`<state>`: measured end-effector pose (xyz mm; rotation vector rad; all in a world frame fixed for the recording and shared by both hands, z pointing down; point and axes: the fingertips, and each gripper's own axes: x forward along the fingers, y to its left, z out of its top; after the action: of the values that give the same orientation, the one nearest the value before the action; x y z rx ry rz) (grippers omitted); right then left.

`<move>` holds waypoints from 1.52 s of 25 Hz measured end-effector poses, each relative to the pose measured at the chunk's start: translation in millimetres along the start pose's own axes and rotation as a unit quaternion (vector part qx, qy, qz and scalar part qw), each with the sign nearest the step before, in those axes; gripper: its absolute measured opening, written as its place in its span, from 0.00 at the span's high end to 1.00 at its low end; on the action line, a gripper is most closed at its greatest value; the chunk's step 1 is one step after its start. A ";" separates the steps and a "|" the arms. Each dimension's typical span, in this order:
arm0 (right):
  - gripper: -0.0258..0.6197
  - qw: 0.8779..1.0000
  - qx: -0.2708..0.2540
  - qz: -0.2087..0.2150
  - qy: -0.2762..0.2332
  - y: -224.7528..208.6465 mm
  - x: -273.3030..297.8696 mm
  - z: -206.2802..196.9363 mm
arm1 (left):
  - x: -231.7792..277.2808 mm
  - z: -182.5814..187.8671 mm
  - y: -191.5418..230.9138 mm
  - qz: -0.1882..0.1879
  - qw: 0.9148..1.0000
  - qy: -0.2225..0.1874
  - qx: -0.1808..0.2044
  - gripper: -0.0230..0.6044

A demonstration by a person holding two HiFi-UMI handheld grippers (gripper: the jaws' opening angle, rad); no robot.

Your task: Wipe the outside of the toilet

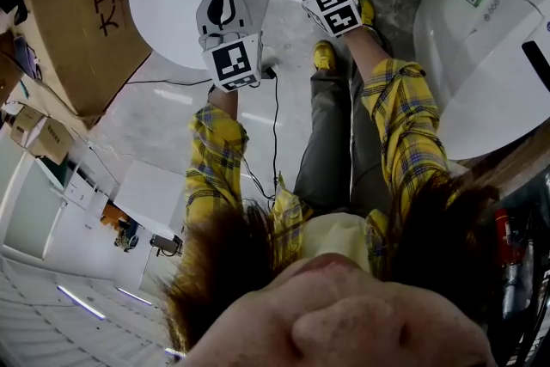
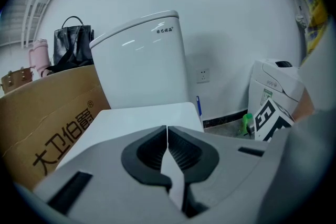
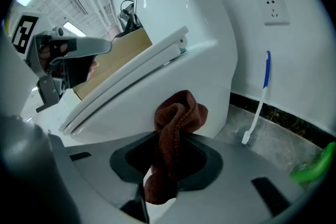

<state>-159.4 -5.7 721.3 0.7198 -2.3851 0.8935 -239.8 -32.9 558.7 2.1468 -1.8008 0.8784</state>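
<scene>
Pinches a brown rag [image 3: 177, 115] in the right claw [image 3: 167, 165], just short of the toilet [image 3: 157, 89] side ahead-left; holds the left claw [image 2: 168, 157] closed, empty, above the lid [image 2: 139, 118].

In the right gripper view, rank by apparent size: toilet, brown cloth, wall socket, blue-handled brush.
1. toilet, by far largest.
2. brown cloth, enlarged by nearness to the camera.
3. blue-handled brush and wall socket: unranked; brush is longer but thin, socket squarer.
</scene>
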 end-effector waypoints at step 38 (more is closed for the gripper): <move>0.77 1.000 -0.016 0.001 -0.004 83.6 -110.2 21.2 | -97.2 3.8 7.0 0.008 0.999 0.013 -0.034 0.95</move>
<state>-135.1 66.6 603.9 0.7097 -2.4019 0.8519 -252.9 43.8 500.0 2.0725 -1.8096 0.8321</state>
